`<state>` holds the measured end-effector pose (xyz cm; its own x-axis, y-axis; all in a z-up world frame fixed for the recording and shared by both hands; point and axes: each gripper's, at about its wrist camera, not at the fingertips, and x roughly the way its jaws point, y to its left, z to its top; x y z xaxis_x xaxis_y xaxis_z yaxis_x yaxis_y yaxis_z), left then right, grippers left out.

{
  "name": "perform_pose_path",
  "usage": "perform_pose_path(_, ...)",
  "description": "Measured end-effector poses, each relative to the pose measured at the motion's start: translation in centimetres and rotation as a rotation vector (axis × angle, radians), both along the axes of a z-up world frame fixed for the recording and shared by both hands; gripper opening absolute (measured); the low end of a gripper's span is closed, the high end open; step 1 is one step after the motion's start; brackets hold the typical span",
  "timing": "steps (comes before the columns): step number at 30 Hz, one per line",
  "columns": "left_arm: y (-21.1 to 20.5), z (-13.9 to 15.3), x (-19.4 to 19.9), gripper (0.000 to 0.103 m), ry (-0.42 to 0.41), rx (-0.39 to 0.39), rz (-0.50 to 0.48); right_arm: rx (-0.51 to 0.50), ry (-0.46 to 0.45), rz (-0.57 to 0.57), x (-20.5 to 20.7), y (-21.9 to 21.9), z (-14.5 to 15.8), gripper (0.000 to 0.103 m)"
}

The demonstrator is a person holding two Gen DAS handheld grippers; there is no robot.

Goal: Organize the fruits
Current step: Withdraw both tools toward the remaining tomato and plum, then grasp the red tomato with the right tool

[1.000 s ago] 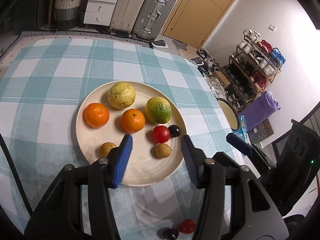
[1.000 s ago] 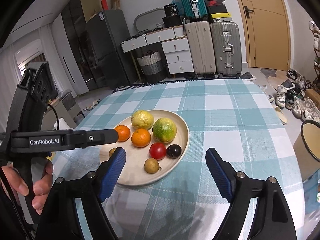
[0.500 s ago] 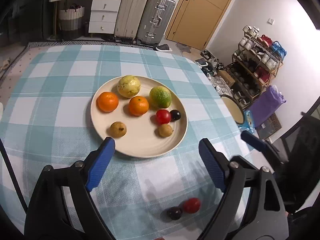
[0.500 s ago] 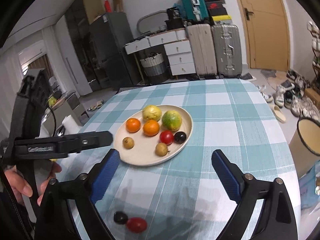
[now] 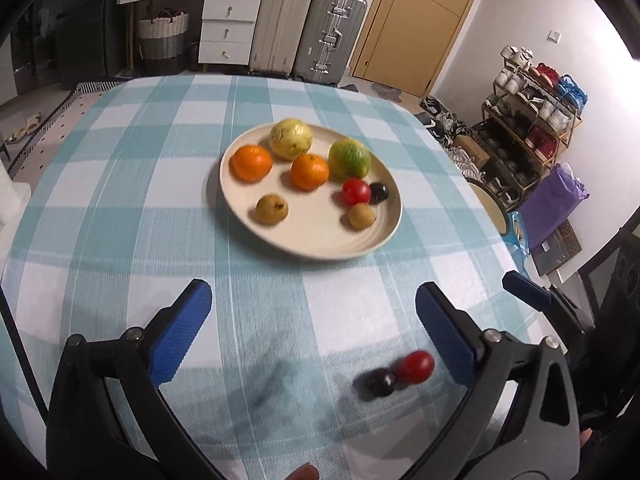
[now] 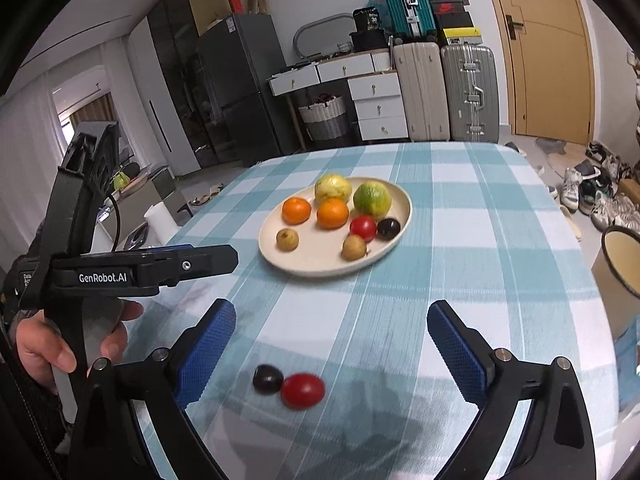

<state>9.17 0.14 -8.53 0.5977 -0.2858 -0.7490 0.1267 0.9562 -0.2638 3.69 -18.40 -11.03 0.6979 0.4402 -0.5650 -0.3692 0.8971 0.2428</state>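
The left hand-held gripper (image 5: 312, 328) tilts steeply downward, its jaws opening with nothing between the blue pads; the right hand-held gripper (image 6: 330, 340) angles down more gently, jaws spread wide and empty; a hand (image 6: 68, 340) grips the left one's handle.

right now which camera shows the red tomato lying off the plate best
The right wrist view: the tomato lies clear between the open fingers. In the left wrist view it is smaller, tucked against the right finger.

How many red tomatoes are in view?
2: one tomato on the plate beside a dark plum; the other tomato on the tablecloth, touching a second dark plum.
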Motion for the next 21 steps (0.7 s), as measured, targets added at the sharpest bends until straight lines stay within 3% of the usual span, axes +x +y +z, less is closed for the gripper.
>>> perform_pose_path(17,2.0,-3.4,-2.7,0.101,0.071,-0.035,0.02,0.044,0.113,0.071,-2.0,0.9,-3.7,0.098)
perform_pose_path(21,2.5,-3.6,-2.8,0.101,0.079,-0.042,0.027,0.054,0.143,0.082,-1.6,1.4,-4.3,0.082)
